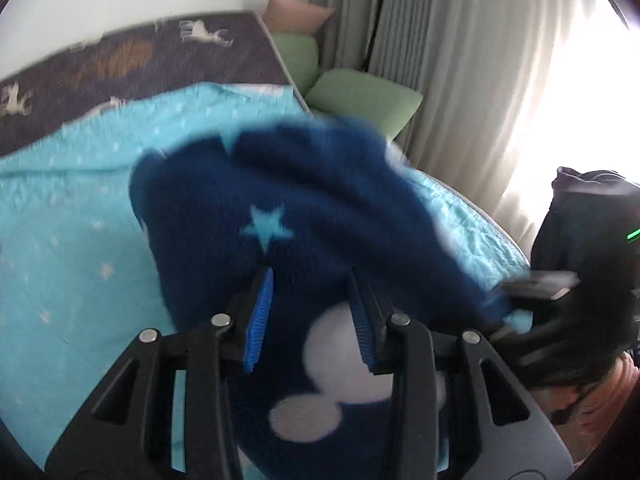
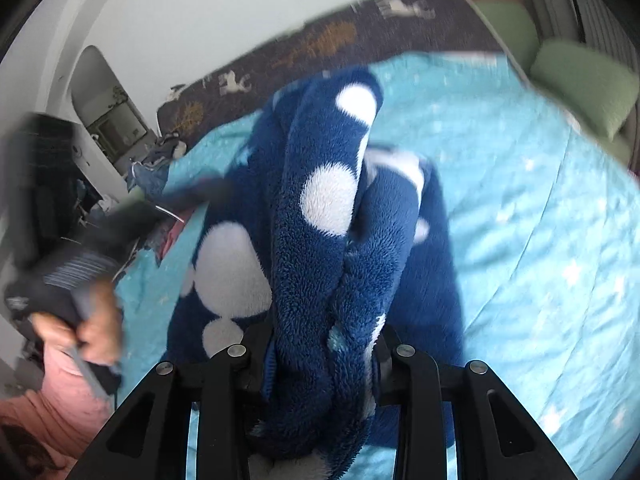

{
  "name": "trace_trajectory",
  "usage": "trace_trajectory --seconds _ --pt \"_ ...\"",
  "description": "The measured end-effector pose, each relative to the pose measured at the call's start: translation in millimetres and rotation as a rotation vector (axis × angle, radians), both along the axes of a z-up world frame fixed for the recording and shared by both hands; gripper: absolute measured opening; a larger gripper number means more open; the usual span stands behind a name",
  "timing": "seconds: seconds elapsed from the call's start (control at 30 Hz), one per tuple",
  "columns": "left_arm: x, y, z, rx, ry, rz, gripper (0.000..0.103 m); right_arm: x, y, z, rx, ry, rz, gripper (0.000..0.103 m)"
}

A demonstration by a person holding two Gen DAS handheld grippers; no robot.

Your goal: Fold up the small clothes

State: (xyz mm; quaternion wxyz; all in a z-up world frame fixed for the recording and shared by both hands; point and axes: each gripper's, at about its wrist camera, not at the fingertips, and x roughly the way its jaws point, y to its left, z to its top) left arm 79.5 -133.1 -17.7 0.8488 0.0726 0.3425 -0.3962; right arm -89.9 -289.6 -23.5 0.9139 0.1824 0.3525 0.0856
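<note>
A dark blue fleece garment [image 1: 320,200] with white blobs and a pale star lies on the turquoise bedspread [image 1: 80,220]. My left gripper [image 1: 310,276] hovers over its near part. Its blue pads stand apart, with fleece behind the gap and neither pad pressing on it. In the right wrist view a thick bunched fold of the same garment [image 2: 320,240] rises out of my right gripper [image 2: 324,332], whose jaws are shut on it. A hand [image 2: 100,328] holding the other gripper shows blurred at the left there.
A dark blanket [image 1: 120,60] with animal prints lies along the far side of the bed. Green pillows [image 1: 360,100] and a pink one sit in the far corner by grey curtains [image 1: 460,80]. Cluttered shelves [image 2: 104,128] stand left of the bed.
</note>
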Motion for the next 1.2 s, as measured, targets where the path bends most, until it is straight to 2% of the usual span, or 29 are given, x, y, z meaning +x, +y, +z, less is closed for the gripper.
trace_trajectory --seconds 0.1,0.17,0.23,0.27,0.33,0.4,0.47,0.5,0.63,0.77,0.9,0.93,0.97,1.0,1.03,1.13,1.2 --pt "4 -3 -3 -0.04 -0.014 0.008 0.042 -3 0 23 -0.106 -0.098 -0.034 0.034" --pt "7 -6 -9 -0.038 0.022 0.027 0.044 3 -2 22 -0.124 -0.093 -0.025 0.034" --pt "5 -6 -15 -0.012 0.046 0.023 0.044 15 -7 5 -0.095 -0.036 -0.006 0.037" --pt "4 -8 -21 -0.003 0.049 0.017 0.044 23 -9 -6 -0.067 0.011 0.007 0.041" --pt "2 -7 -26 -0.009 0.025 0.006 0.045 28 -24 -33 0.088 0.079 0.043 0.051" --pt "-1 -7 -27 -0.009 -0.001 0.003 0.045 32 -46 -49 0.266 0.103 0.067 0.058" --pt "3 -5 -27 -0.033 0.026 0.011 0.045 43 -66 -56 0.422 0.107 0.11 0.061" --pt "6 -3 -26 -0.041 0.038 0.012 0.045 48 -73 -57 0.457 0.103 0.123 0.063" --pt "7 -2 -25 -0.039 0.055 -0.001 0.045 92 -88 -57 0.512 0.096 0.185 0.07" --pt "6 -6 -23 -0.015 0.053 -0.014 0.046 152 -97 -56 0.536 0.122 0.208 0.071" --pt "7 -6 -25 -0.026 0.052 -0.029 0.049 204 -100 -60 0.545 0.154 0.181 0.071" --pt "7 -6 -25 -0.027 0.049 -0.029 0.049 217 -102 -58 0.53 0.147 0.157 0.068" --pt "7 -5 -25 -0.028 0.049 -0.028 0.049 223 -102 -57 0.514 0.134 0.14 0.055" --pt "6 -5 -24 -0.031 0.053 -0.025 0.049 230 -102 -52 0.501 0.115 0.124 0.033" --pt "7 -5 -23 -0.035 0.06 -0.023 0.049 235 -100 -43 0.476 0.089 0.121 0.026" --pt "11 -6 -22 -0.064 0.089 -0.043 0.058 229 -90 -16 0.345 -0.008 0.121 0.021" --pt "12 -15 -24 -0.058 0.084 -0.062 0.061 224 -83 -8 0.277 -0.023 0.109 0.021"
